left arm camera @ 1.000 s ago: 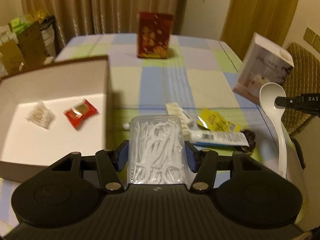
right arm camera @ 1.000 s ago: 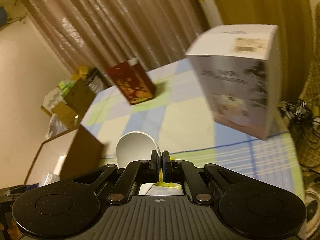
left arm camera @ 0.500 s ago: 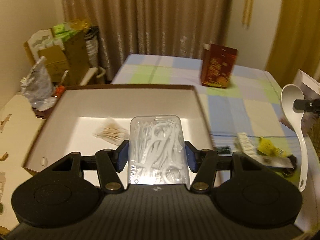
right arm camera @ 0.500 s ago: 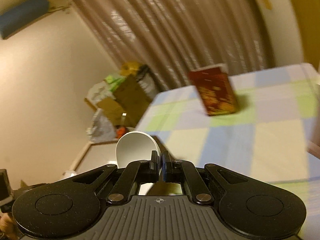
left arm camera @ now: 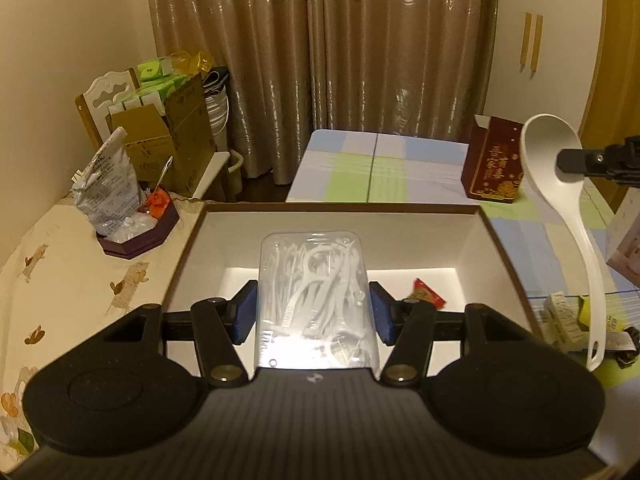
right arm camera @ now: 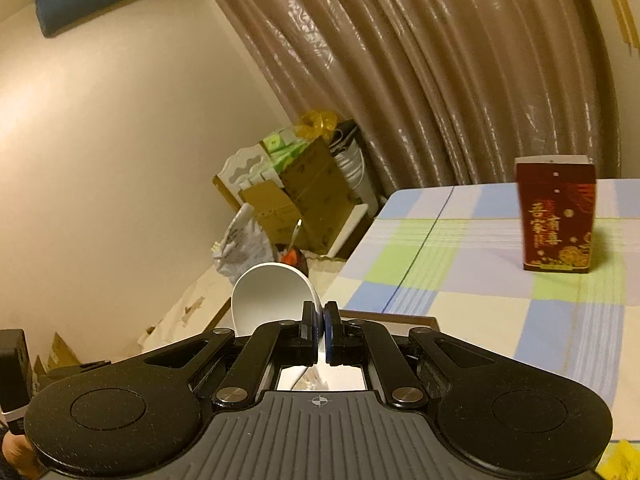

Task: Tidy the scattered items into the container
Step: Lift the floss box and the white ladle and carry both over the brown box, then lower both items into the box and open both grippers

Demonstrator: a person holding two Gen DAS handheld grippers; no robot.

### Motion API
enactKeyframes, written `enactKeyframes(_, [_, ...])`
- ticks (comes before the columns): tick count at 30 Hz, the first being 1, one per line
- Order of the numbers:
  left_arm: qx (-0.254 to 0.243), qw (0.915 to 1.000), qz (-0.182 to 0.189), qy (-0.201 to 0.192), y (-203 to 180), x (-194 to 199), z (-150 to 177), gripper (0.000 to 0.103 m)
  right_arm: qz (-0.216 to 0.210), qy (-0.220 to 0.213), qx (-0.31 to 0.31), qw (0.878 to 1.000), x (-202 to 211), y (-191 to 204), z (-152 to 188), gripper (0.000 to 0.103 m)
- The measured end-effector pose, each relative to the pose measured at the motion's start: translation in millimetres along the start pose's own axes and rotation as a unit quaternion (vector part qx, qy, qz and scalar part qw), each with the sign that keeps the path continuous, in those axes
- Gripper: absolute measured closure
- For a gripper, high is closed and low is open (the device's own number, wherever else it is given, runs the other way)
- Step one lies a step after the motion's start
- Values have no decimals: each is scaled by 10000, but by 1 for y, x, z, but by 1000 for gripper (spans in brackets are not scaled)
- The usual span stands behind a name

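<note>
Left gripper point(left arm camera: 312, 312) clamps a clear floss-pick case point(left arm camera: 314, 300) above the open box point(left arm camera: 492, 236). Right gripper point(right arm camera: 320, 334) – nearly closed – pinches a white ladle point(right arm camera: 268, 296)

The container point(left arm camera: 476, 240) is open-topped, and its white floor lies mostly bare under the left gripper point(left arm camera: 313, 311), whose jaws are filled by the floss-pick case point(left arm camera: 314, 280). Only a red packet point(left arm camera: 430, 292) sits on the floor, right of centre. The brown walls rim every side. To the right, the white ladle point(left arm camera: 576, 216) hangs across the approach, over the loose packets point(left arm camera: 568, 320) on the table. Far off, the red box point(left arm camera: 494, 168) stands upright; the checked cloth point(right arm camera: 460, 264) around it lies bare. At left, a purple tray point(left arm camera: 136, 236) of clutter crowds the container's corner.
</note>
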State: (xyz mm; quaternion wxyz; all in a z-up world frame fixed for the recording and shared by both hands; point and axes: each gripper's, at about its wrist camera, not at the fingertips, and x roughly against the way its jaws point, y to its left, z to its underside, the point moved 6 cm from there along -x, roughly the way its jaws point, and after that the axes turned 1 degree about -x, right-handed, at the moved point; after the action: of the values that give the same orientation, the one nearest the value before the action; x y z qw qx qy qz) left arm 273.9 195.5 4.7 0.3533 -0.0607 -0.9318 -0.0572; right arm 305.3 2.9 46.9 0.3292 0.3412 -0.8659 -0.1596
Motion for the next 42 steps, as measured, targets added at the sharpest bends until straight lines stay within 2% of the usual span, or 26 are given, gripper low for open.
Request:
enactKeyframes(11, [-141,9996,114,197,17,-33,-2,50,177,376,348,9985,-47,2,18,98])
enactKeyframes(19, [-324,9979,210,520,28,-66,8,50,290,1033,875,9904,-86,7,56,98])
enactKeyframes(24, [-447,9945,303,895,34,-88,25,50,365,1476,1411,9783,-108,11,84,98])
enactKeyframes(31, [-498,9904,335,1244,42,-108,39,50,394,2062,2184,9530,-136,18,119,98])
enactKeyframes(42, [-637,9861,493,1456,45,-118,46,50,545,2774,2269,9320,-166,13,142,97])
